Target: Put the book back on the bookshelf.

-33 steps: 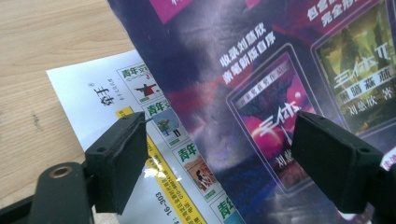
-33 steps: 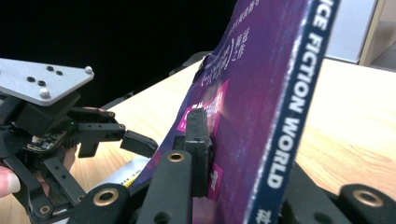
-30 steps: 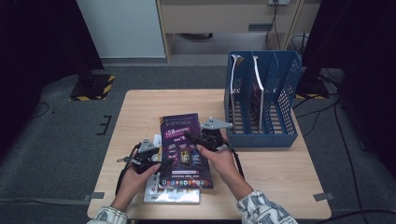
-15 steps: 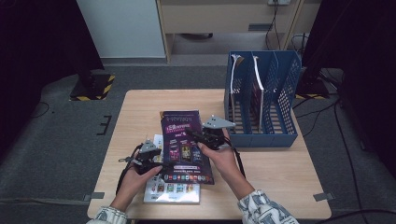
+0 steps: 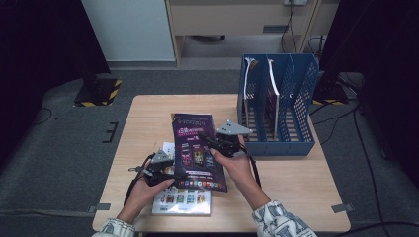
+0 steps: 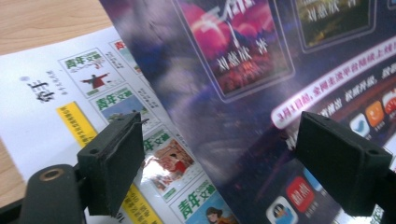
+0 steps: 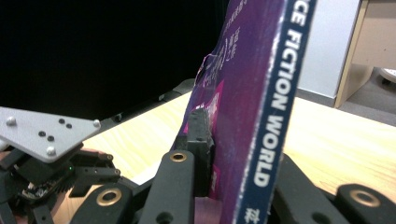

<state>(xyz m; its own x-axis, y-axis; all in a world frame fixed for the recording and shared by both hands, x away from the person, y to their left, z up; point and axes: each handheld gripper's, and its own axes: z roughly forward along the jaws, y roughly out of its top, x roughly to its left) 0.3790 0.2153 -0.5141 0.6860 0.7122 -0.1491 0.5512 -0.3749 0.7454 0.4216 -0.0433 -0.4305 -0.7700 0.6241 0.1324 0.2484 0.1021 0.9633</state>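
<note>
Since right gripper [image 5: 213, 143] clamps purple magazine [image 5: 197, 150] at spine edge, it'll prob flop: thin, glossy, slippery; left gripper [image 5: 173, 174] gapes, holding nothing.

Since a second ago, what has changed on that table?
The right gripper, clamped on the purple magazine, has lifted its right edge, baring more of the white magazine beneath. The left gripper stays open at the purple magazine's lower left edge. The blue file rack is unmoved.
</note>
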